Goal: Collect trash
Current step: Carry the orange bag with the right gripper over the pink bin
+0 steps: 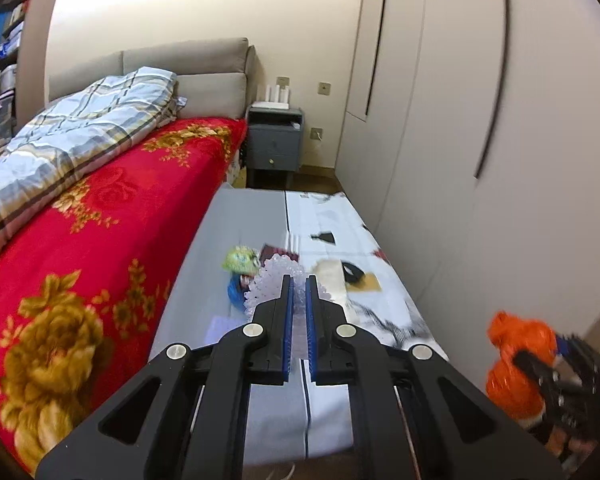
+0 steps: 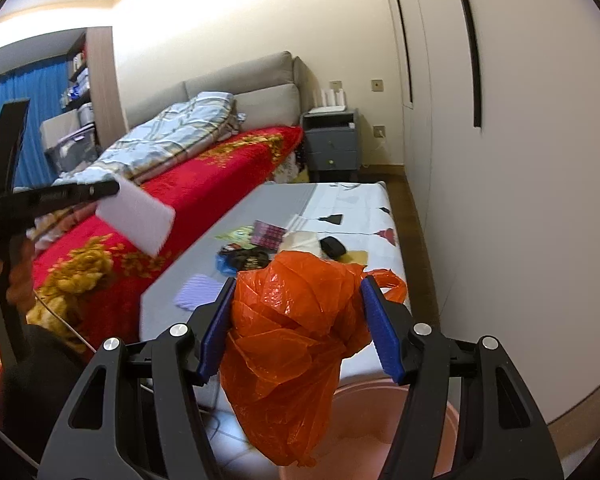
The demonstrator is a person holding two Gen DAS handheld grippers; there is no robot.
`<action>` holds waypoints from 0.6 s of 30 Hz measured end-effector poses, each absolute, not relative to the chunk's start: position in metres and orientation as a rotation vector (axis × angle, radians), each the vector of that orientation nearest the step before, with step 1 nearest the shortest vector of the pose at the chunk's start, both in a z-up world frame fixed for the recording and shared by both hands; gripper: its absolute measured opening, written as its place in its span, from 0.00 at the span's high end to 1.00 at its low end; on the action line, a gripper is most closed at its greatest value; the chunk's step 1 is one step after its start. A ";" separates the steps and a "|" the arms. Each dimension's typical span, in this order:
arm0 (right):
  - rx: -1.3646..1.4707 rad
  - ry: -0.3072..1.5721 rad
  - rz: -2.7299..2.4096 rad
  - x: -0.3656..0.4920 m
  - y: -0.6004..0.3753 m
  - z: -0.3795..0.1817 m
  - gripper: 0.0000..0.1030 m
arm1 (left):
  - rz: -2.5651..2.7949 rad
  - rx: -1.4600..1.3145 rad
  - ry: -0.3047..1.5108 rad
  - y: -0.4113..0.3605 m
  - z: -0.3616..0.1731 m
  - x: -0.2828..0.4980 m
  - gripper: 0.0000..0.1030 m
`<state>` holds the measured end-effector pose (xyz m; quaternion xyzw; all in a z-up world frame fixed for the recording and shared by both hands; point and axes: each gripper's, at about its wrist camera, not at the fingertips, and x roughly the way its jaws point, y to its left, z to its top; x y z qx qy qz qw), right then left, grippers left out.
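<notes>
My left gripper (image 1: 299, 280) pinches a clear frilled tray (image 1: 272, 280); my right gripper (image 2: 298, 284) spans the orange bag (image 2: 296, 344). Next, judged: drop the tray into the pink bin (image 2: 440, 440) at five o'clock.

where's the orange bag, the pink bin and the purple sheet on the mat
orange bag (image 2: 296, 340), right wrist view, crumpled middle
pink bin (image 2: 364, 432), right wrist view, inner wall
purple sheet (image 2: 196, 290), right wrist view, ridged centre

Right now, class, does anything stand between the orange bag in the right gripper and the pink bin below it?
Nothing visible does. The orange bag hangs from the jaws of the right gripper, straight over the pink bin. The left gripper, shut on a white sheet, is off to the left.
</notes>
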<state>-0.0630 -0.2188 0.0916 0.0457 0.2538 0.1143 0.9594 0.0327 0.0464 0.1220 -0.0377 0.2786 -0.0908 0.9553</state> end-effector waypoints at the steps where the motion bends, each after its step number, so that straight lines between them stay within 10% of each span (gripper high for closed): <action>1: 0.096 0.511 0.240 -0.069 -0.218 0.095 0.40 | -0.194 -0.078 0.566 0.046 0.121 0.019 0.94; 18: 0.054 0.555 0.243 -0.153 -0.199 0.095 0.40 | -0.327 -0.043 0.682 0.029 0.054 -0.075 0.94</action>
